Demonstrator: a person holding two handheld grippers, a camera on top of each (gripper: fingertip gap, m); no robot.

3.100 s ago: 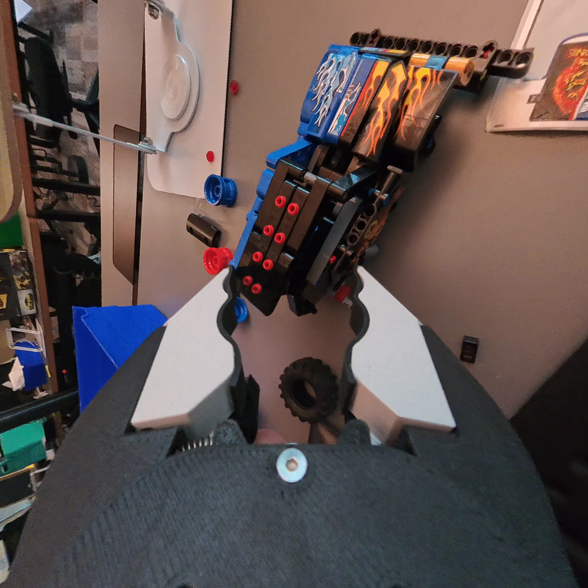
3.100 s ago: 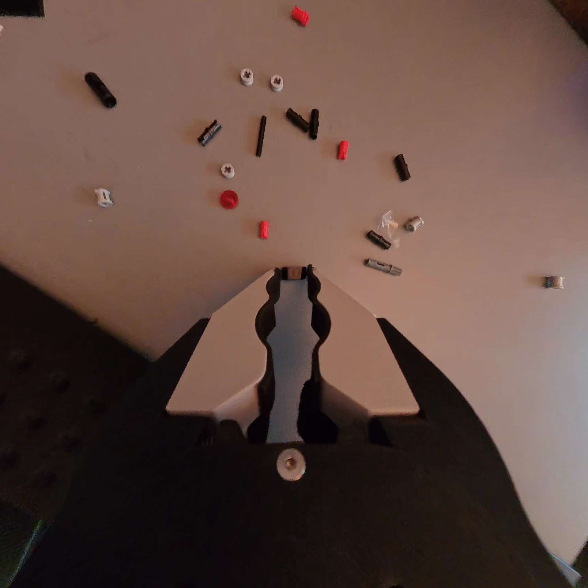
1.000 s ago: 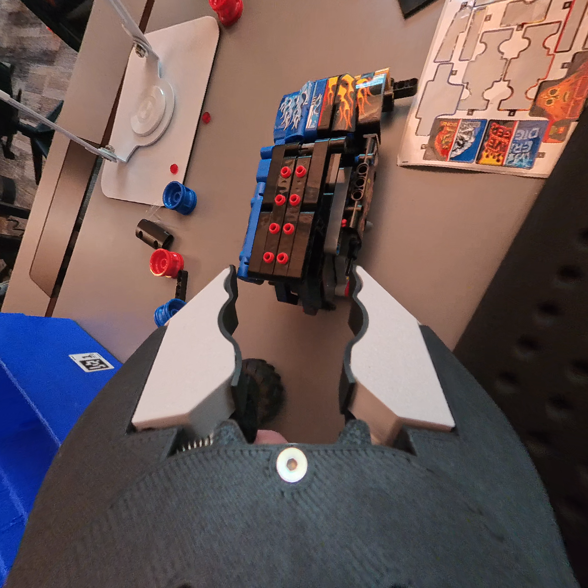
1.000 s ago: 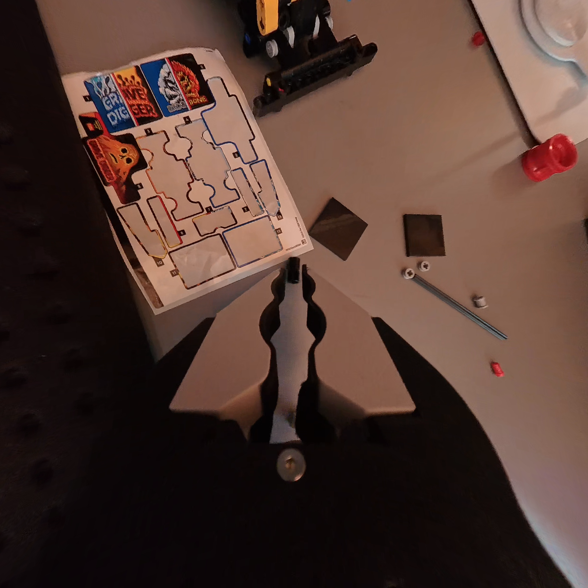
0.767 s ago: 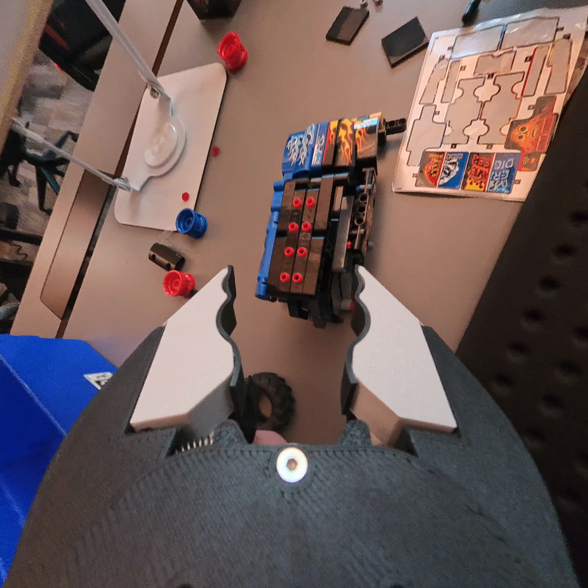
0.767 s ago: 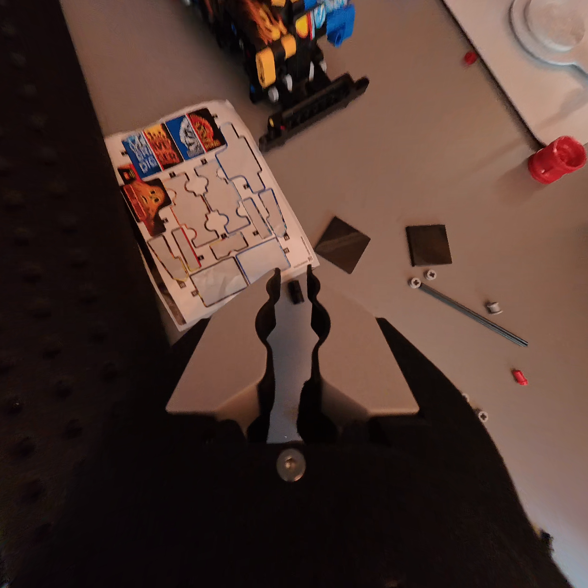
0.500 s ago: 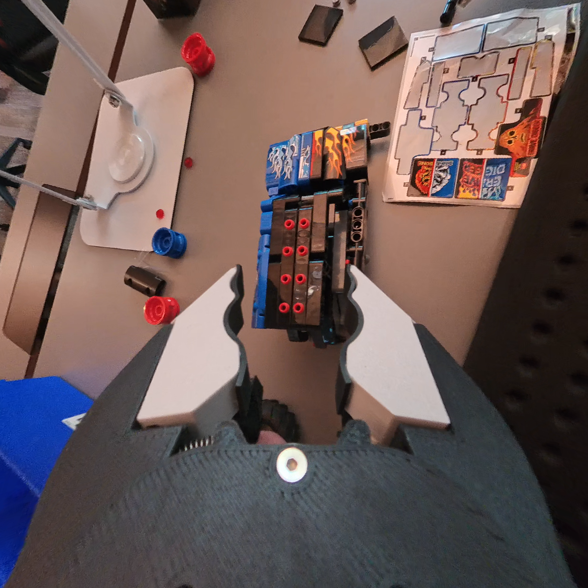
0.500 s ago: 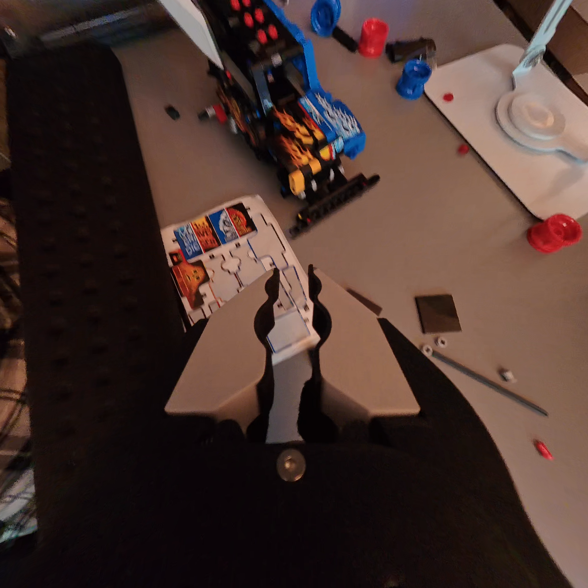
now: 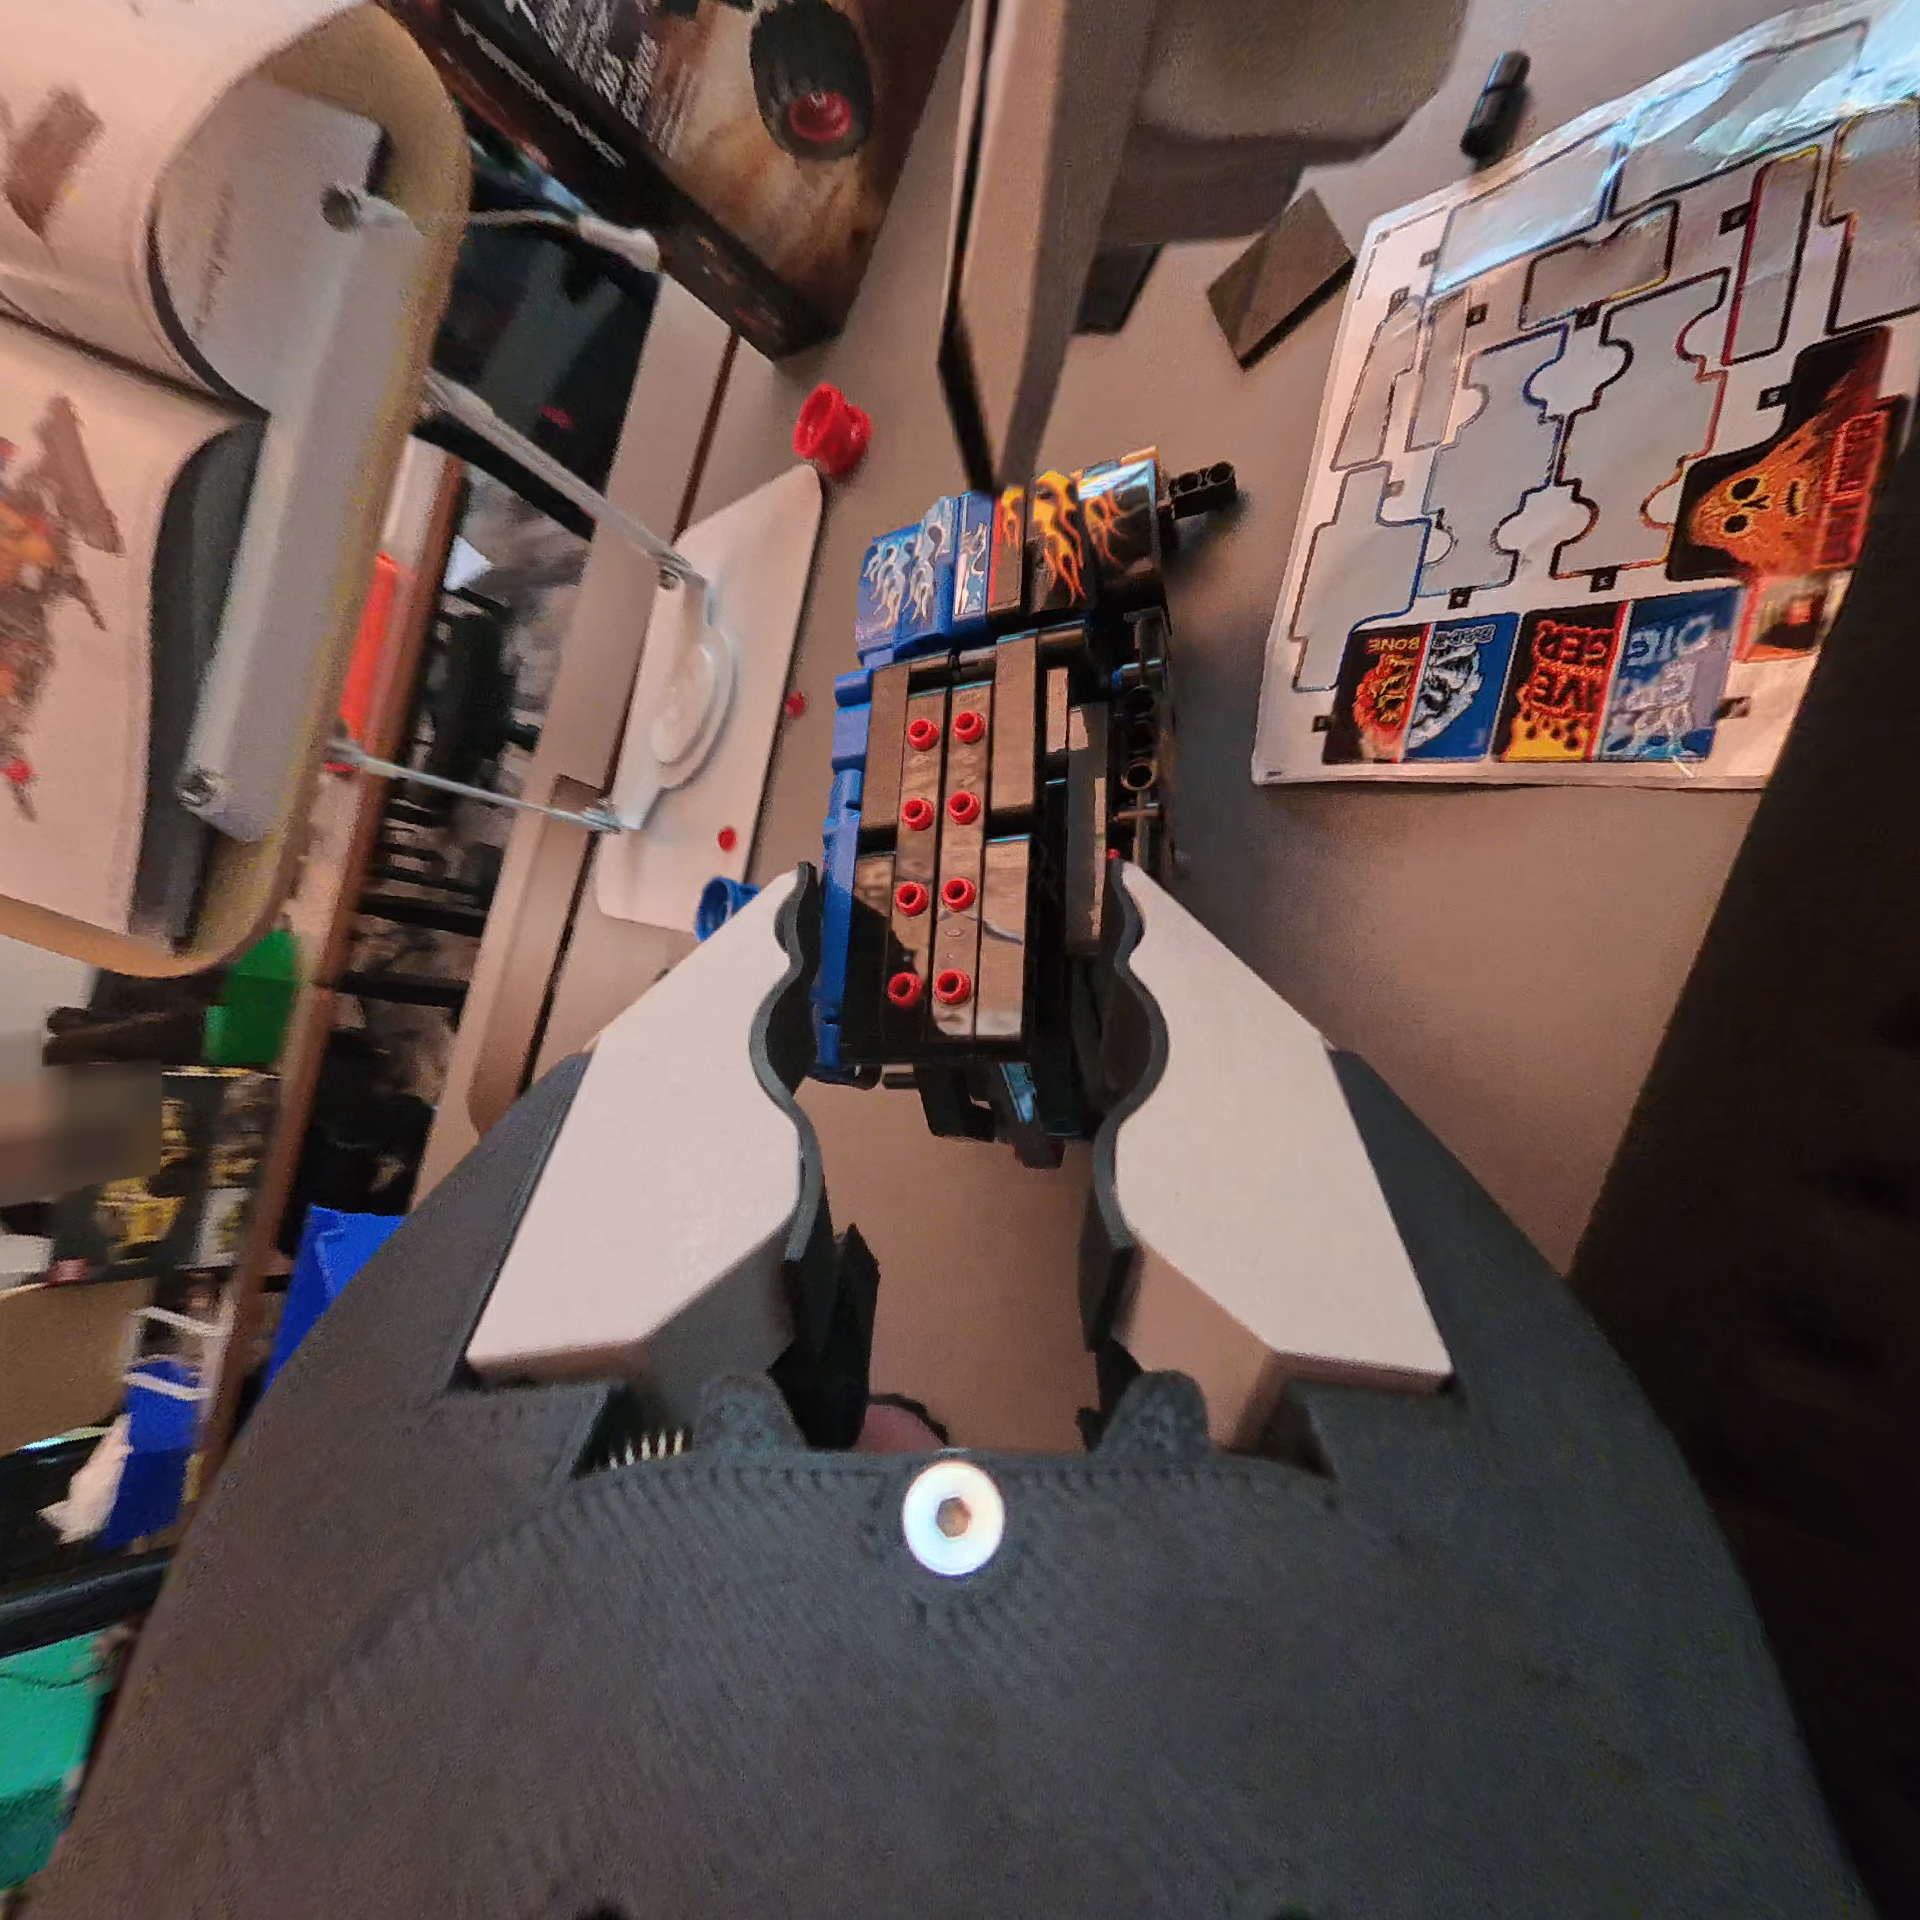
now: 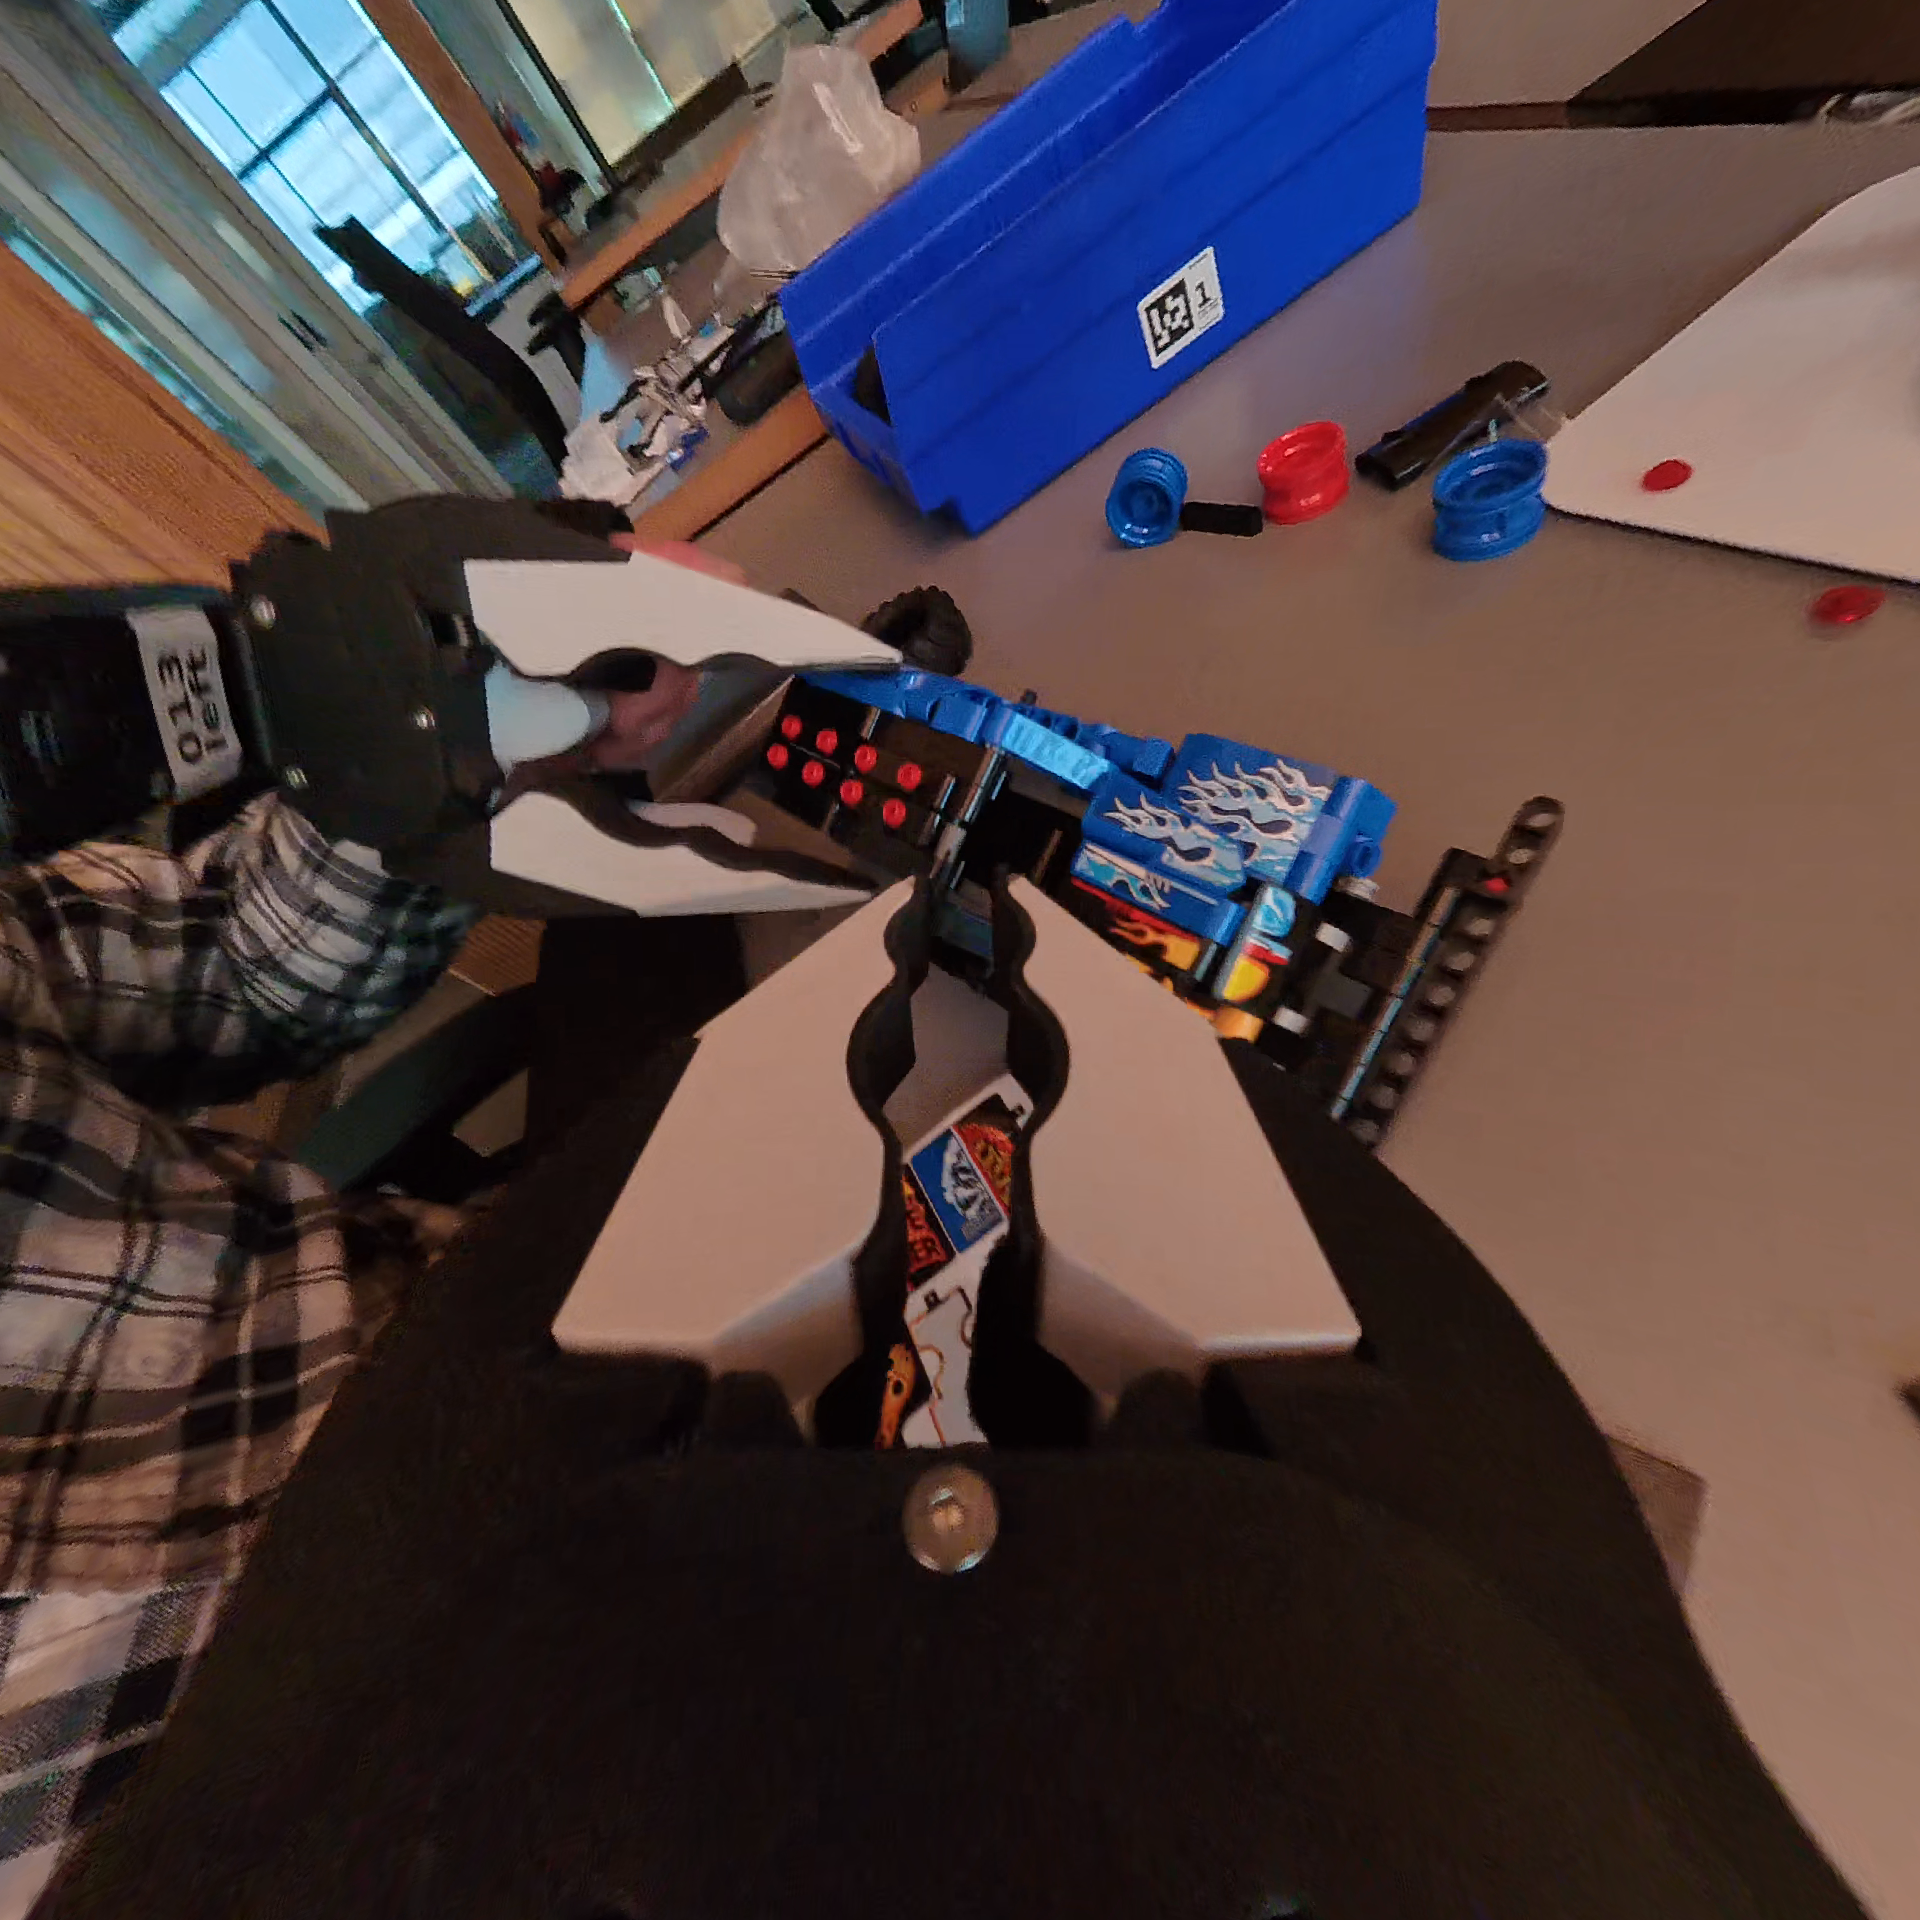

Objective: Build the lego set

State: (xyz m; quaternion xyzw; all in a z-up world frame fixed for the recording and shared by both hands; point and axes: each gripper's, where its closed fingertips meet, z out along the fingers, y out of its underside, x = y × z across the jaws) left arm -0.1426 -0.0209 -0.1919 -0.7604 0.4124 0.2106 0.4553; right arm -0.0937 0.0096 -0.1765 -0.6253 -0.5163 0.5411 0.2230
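The lego truck (image 9: 977,810) is a blue and black body with flame stickers and red pins on its upturned underside. It lies on the grey table. My left gripper (image 9: 958,904) is shut on its rear end, one finger on the blue side and one on the black side. In the right wrist view the truck (image 10: 1091,800) lies across the frame with the left gripper (image 10: 883,774) clamped on its left end. My right gripper (image 10: 954,896) has its tips a narrow gap apart against the truck's near side, with a black part between them. One of its fingers (image 9: 1039,260) reaches down to the truck's hood.
A sticker sheet (image 9: 1579,499) lies right of the truck, beside a dark mat (image 9: 1818,1039). A blue bin (image 10: 1122,229), blue wheel hubs (image 10: 1486,499), a red hub (image 10: 1304,470), a black tyre (image 10: 925,623) and a white stand base (image 9: 717,686) lie beyond it. A plaid sleeve (image 10: 156,1091) shows at the left. One gripper's finger ends stand about 7 centimetres off the other's. My left gripper's tips are some 20 centimetres from the red hub (image 10: 1304,470).
My left gripper moved forward and closed on the truck's rear end. My right gripper swung from the loose parts and sticker sheet to the truck's side; the small black pin no longer shows at its tips.
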